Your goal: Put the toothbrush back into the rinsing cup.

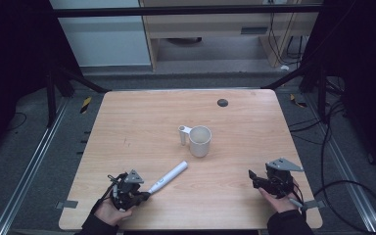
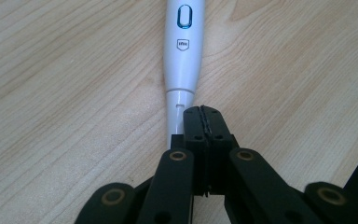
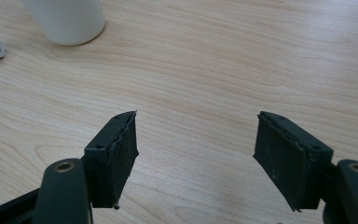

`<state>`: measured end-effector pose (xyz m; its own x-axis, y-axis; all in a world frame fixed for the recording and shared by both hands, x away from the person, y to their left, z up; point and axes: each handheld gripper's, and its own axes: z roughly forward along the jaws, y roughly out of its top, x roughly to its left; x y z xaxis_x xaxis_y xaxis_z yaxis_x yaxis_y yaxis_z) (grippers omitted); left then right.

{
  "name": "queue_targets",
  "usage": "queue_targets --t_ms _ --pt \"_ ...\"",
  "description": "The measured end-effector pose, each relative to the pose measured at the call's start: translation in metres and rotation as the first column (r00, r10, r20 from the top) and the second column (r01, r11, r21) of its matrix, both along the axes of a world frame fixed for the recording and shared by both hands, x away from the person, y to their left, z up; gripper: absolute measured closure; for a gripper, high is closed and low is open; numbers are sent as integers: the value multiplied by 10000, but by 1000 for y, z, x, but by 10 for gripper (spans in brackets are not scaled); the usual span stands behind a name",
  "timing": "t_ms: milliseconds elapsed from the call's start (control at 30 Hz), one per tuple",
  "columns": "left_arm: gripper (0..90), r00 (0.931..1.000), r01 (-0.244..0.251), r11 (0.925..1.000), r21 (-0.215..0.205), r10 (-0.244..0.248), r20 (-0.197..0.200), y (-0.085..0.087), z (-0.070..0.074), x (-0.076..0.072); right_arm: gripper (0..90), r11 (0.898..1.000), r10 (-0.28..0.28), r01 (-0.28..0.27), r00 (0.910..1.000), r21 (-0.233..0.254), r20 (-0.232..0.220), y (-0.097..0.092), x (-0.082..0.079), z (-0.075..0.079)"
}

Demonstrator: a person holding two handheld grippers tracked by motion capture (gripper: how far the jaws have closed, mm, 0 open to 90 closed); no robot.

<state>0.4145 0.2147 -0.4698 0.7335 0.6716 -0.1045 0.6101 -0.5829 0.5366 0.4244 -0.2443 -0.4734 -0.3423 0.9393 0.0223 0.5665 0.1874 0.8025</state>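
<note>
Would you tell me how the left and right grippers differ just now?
The left gripper has its jaws shut; the right gripper has them wide open. The left sits at the narrow end of the toothbrush handle; the right is over bare table. Both are black, hand-held.

- A pale wood-grain counter (image 1: 142, 117), light tan with darker wavy streaks, carries a small round black disc (image 1: 222, 102) near its far edge.
- A white electric toothbrush handle (image 1: 169, 176) bears a blue-ringed oval button and a small grey shield logo.
- A cream-white cup (image 1: 200, 141) stands with a white tube (image 1: 182, 135) beside it.
- The left gripper (image 2: 203, 122) is matte black, with brass-coloured rivets on its links.
- The right gripper (image 3: 196, 154) shows black jaws with dull charcoal pads; a grey triangular plate tops it.
- Grey floor, with yellow-and-black striped tape (image 1: 85, 104).
</note>
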Motion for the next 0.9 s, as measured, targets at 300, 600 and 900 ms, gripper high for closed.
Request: queue_targets --t_ms 300,600,900 --pt "894 9995 -299 9995 54 298 40 5 0 2 298 10000 -14 14 10000 5 -7 0 0 0" --pt "894 9969 -783 9968 154 781 137 12 0 7 299 10000 -10 10 10000 -1 -8 0 0 0" --pt "894 9914 -1280 9915 226 1273 296 17 0 10 300 10000 -14 14 10000 -7 -3 0 0 0"
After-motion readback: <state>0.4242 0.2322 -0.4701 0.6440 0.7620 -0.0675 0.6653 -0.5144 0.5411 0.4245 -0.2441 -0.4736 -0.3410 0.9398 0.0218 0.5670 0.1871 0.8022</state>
